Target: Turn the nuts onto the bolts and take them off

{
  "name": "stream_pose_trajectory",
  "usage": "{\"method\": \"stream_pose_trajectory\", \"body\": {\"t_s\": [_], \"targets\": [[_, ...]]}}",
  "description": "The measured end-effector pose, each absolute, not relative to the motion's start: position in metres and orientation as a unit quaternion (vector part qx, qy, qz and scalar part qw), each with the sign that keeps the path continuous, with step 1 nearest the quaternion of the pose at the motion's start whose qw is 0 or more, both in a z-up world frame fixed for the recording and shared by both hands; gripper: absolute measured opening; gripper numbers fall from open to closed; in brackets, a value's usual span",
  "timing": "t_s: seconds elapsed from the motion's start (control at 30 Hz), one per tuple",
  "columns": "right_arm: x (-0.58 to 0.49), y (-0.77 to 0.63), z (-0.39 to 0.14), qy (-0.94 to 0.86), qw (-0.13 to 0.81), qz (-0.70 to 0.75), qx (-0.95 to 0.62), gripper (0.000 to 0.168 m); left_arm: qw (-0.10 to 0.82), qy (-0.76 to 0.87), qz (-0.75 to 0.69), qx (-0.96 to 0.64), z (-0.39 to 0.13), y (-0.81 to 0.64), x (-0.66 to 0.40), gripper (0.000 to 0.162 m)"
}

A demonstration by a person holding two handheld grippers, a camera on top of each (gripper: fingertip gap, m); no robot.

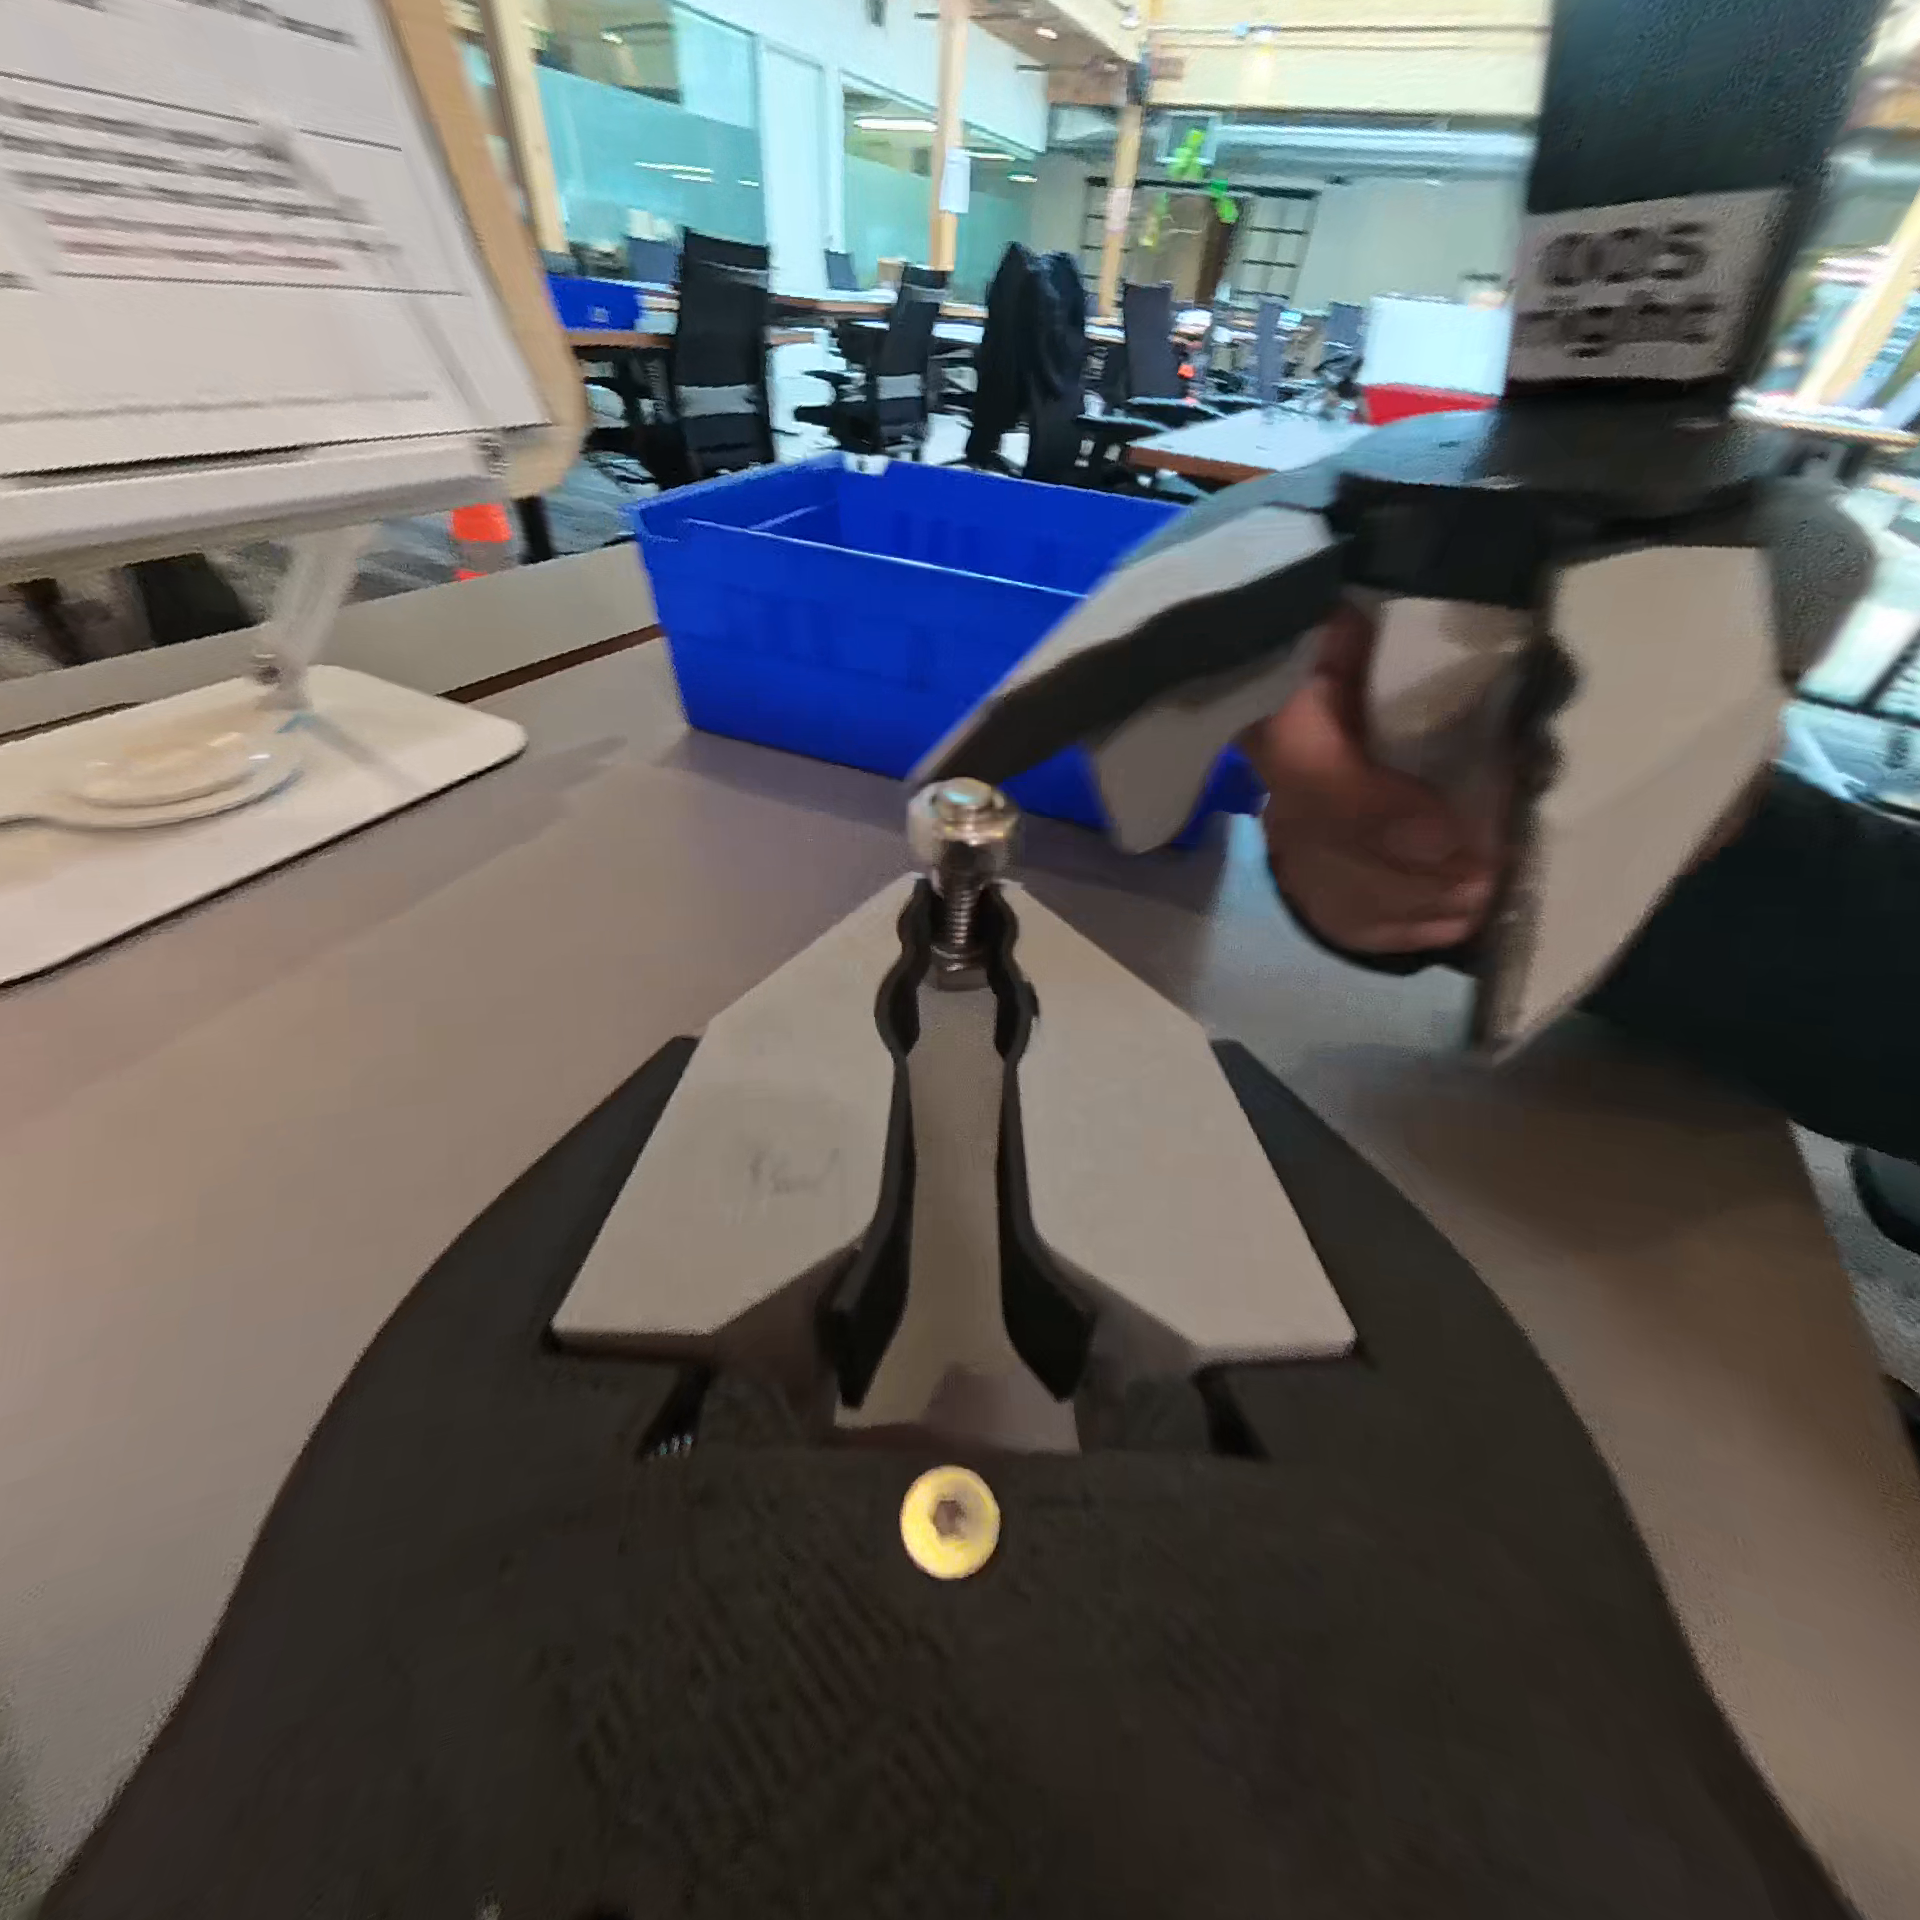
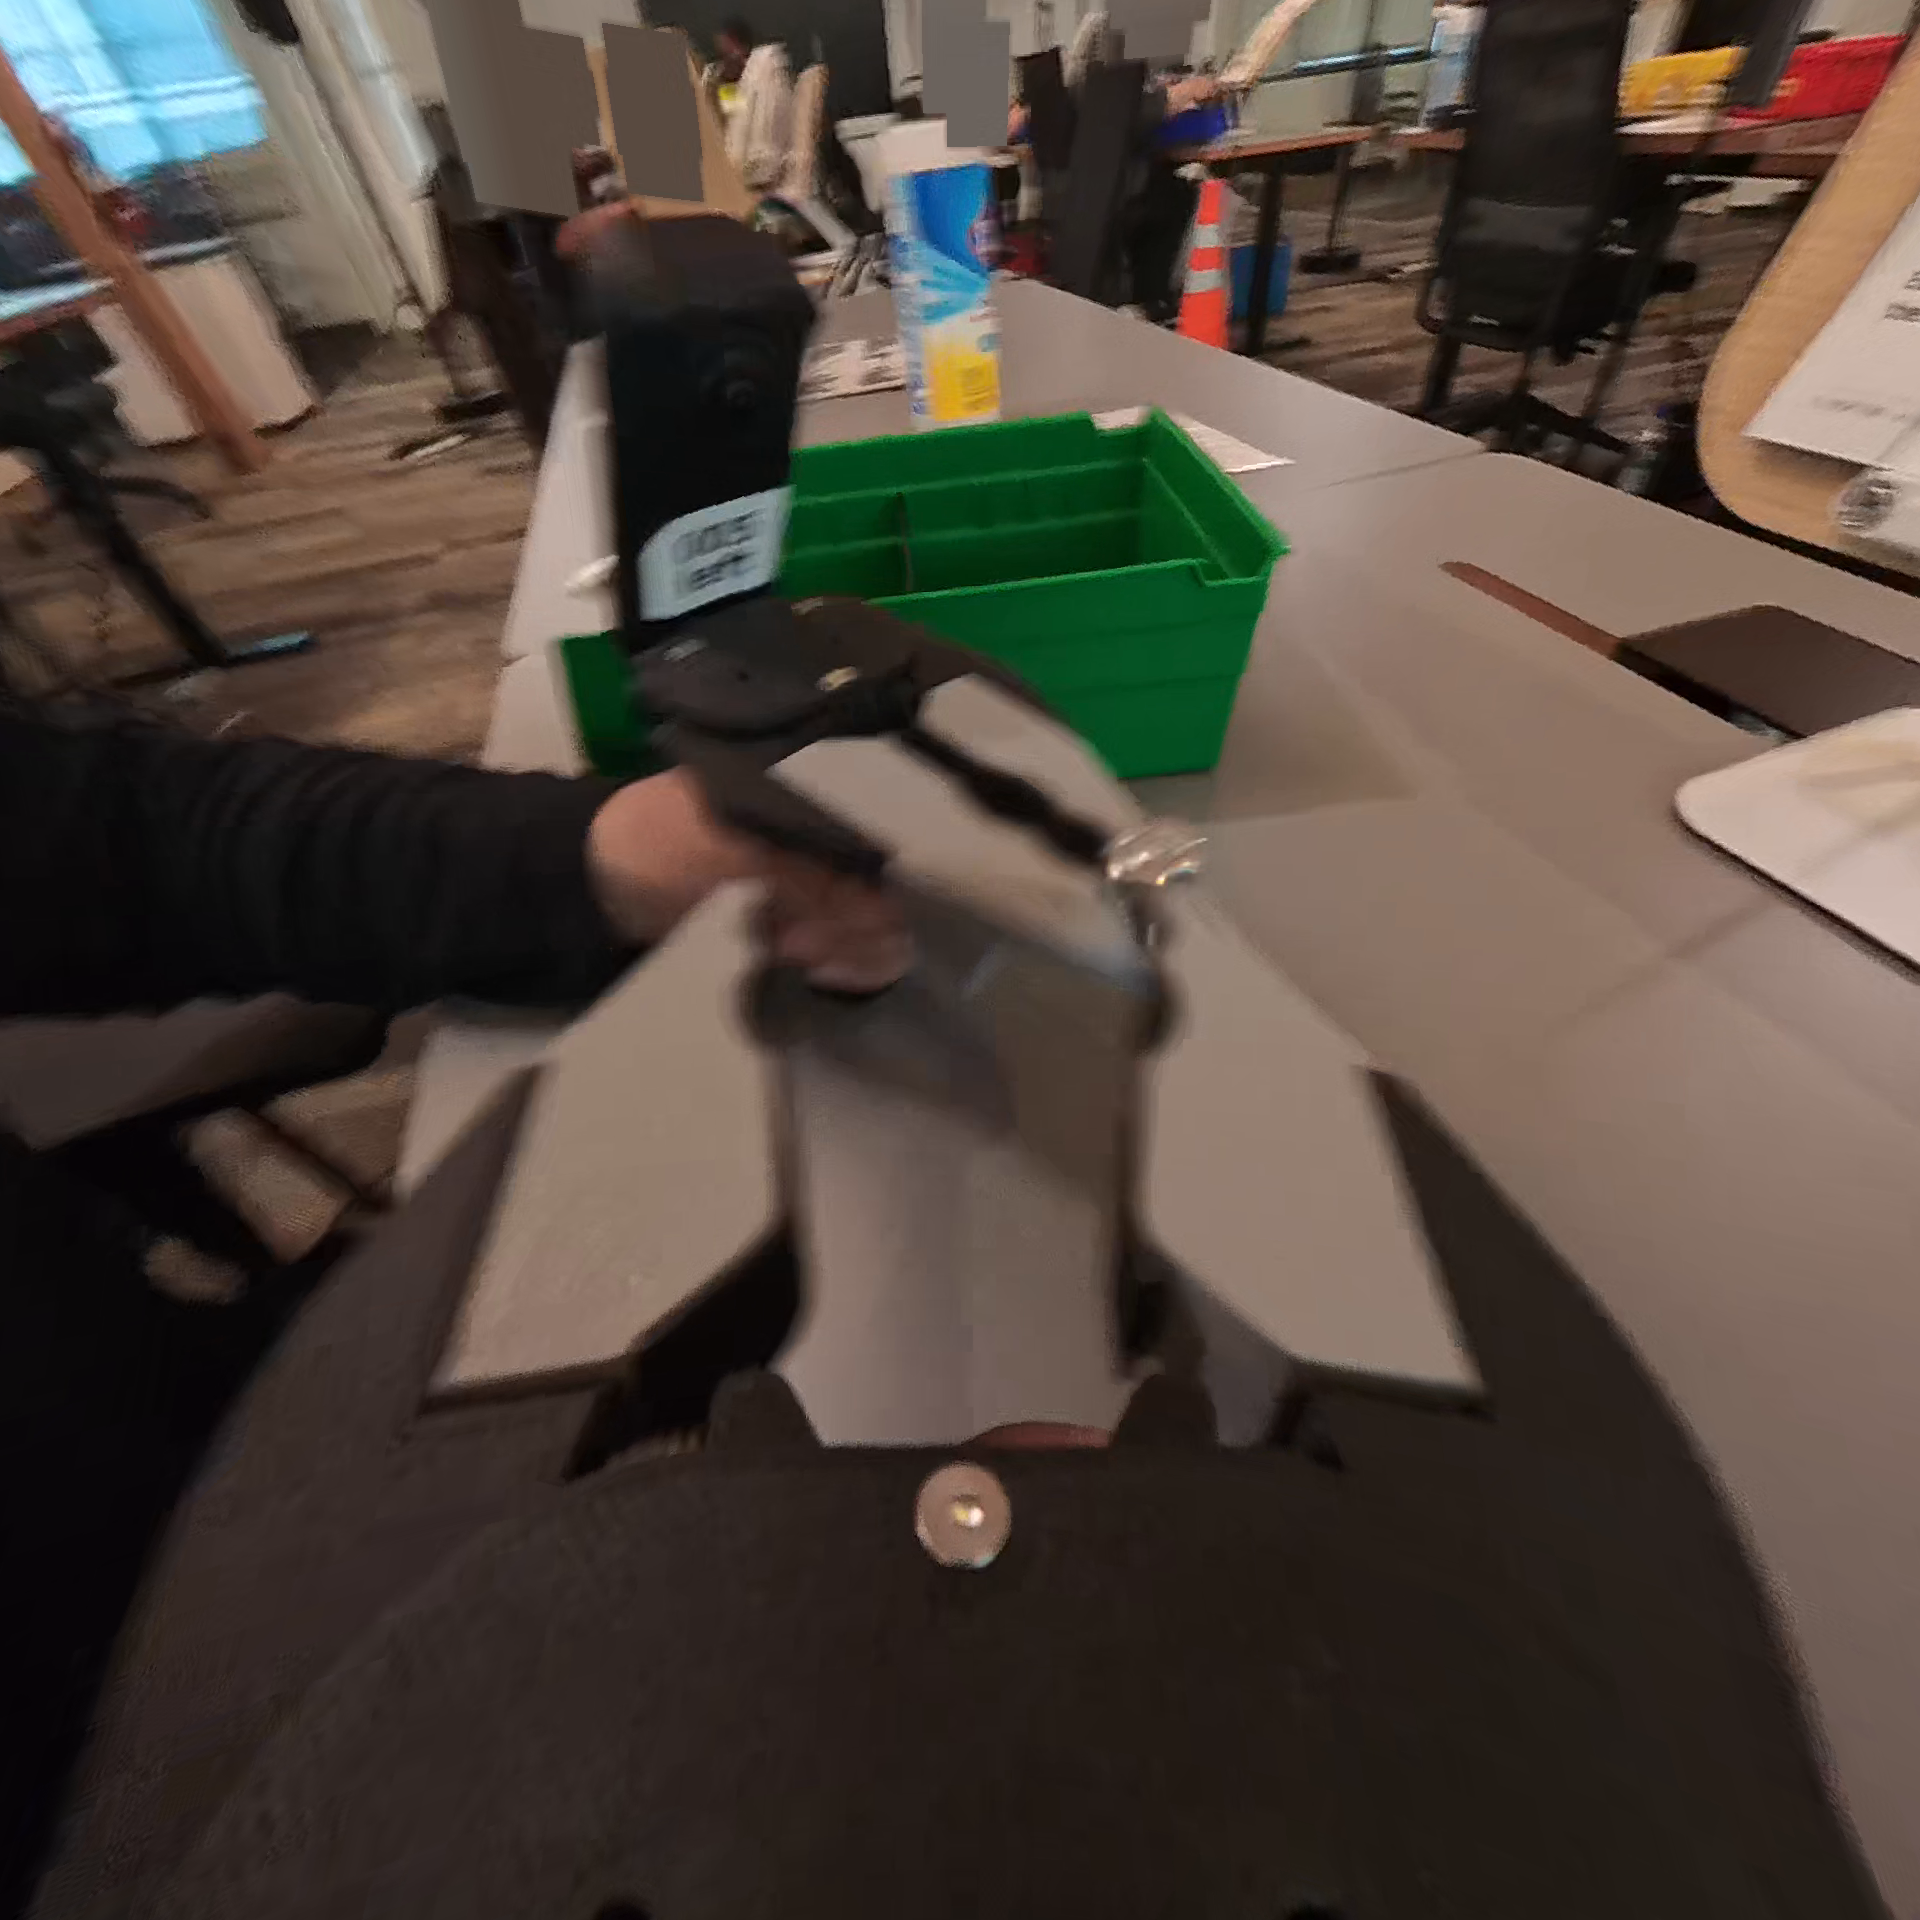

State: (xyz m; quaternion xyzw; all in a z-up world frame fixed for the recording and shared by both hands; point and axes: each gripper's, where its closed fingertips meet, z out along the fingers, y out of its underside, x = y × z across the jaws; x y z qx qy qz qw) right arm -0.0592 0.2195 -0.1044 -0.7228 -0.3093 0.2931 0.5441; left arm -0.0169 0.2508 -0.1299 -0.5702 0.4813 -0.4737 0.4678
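A steel bolt is held upright above the grey worktop, its threaded shank clamped between the black tips of the left gripper, whose fingers are closed on it. A silver nut is seen at the top of the bolt. One finger tip of the right gripper is seen against the nut from the right, while the other tip lies nearer and lower on the right; whether the nut is clamped cannot be told, as the right wrist view is blurred. In that view the fingers are seen apart, with the bolt just past them. The right gripper is held by a hand. Farther off, a blue bin is seen behind the bolt, a green bin behind the left gripper, and a paper stand at far left.
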Motion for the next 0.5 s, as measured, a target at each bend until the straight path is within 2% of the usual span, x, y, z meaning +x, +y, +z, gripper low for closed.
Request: {"method": "stream_pose_trajectory", "body": {"t_s": [0.03, 0.1, 0.17, 0.27, 0.33, 0.4, 0.43, 0.5], "targets": [[-0.065, 0.197, -0.095, -0.340, 0.540, 0.342, -0.689, 0.058, 0.475, 0.459, -0.464, -0.589, -0.130, 0.265, -0.022, 0.006], [-0.053, 0.194, -0.081, -0.292, 0.555, 0.385, -0.678, 0.038, 0.459, 0.432, -0.498, -0.596, -0.125, 0.272, -0.027, 0.006], [-0.037, 0.214, -0.087, -0.259, 0.568, 0.343, -0.701, 0.068, 0.451, 0.436, -0.528, -0.573, -0.117, 0.259, -0.025, 0.006], [-0.037, 0.237, -0.092, -0.243, 0.574, 0.310, -0.717, 0.064, 0.446, 0.477, -0.516, -0.554, -0.121, 0.239, -0.015, 0.006], [-0.052, 0.240, -0.102, -0.258, 0.543, 0.327, -0.729, 0.063, 0.440, 0.481, -0.522, -0.550, -0.122, 0.234, -0.012, 0.006], [-0.060, 0.231, -0.109, -0.270, 0.513, 0.345, -0.738, 0.073, 0.446, 0.475, -0.505, -0.566, -0.127, 0.244, -0.015, 0.006], [-0.058, 0.223, -0.110, -0.284, 0.506, 0.343, -0.738, 0.054, 0.454, 0.464, -0.494, -0.579, -0.128, 0.253, -0.017, 0.006], [-0.059, 0.194, -0.074, -0.294, 0.532, 0.438, -0.663, 0.015, 0.464, 0.435, -0.471, -0.611, -0.133, 0.274, -0.024, 0.006]]}}
